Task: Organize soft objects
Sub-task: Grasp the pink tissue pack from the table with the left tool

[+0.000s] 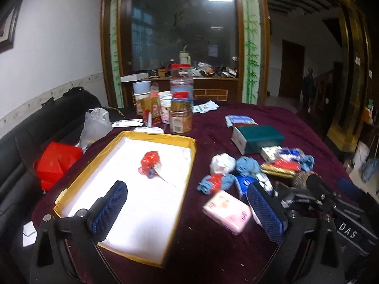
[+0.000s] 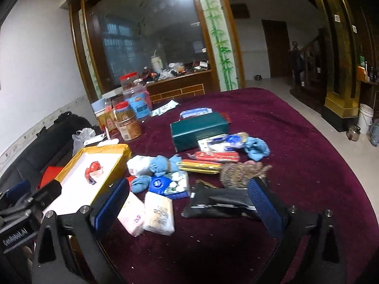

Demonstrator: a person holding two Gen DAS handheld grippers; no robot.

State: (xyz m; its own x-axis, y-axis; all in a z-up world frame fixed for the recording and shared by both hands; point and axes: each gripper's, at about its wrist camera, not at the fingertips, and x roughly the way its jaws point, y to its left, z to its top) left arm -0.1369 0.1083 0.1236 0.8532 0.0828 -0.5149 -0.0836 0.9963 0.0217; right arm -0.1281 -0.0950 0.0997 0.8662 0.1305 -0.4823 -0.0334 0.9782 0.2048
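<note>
1. I have both tongs spread wide with nothing between the pads: the left gripper [image 1: 187,209] hangs over the near edge of the box [image 1: 83,172], and the right gripper [image 2: 189,203] hangs over the pile to the right of the box.
2. One soft thing already lies inside the box: a crumpled red bundle [image 1: 151,164], near the middle of the white floor.
3. The rest sits on the dark red tablecloth [image 2: 296,142], just right of the box: a white wad [image 1: 221,163], blue cloth balls [image 1: 247,166], a pink tissue pack [image 1: 227,211] and a white tissue pack [image 2: 159,215].
4. My judgement is that the next pick is one of the packs nearest the box, since they lie closest to my open pads.
5. To do it well, I would come down straight over the pink tissue pack, straddle its short sides, and close only until it stops slipping; it will squash.
6. I would avoid the hard things beyond the pile, away from the box: the green carton [image 2: 200,127] and the red and yellow sticks [image 2: 208,161].
7. The black pouch [image 2: 222,203] lies right under my right pads; I cannot tell whether it counts as soft.
8. I release low over bare white floor, clear of the red bundle.
</note>
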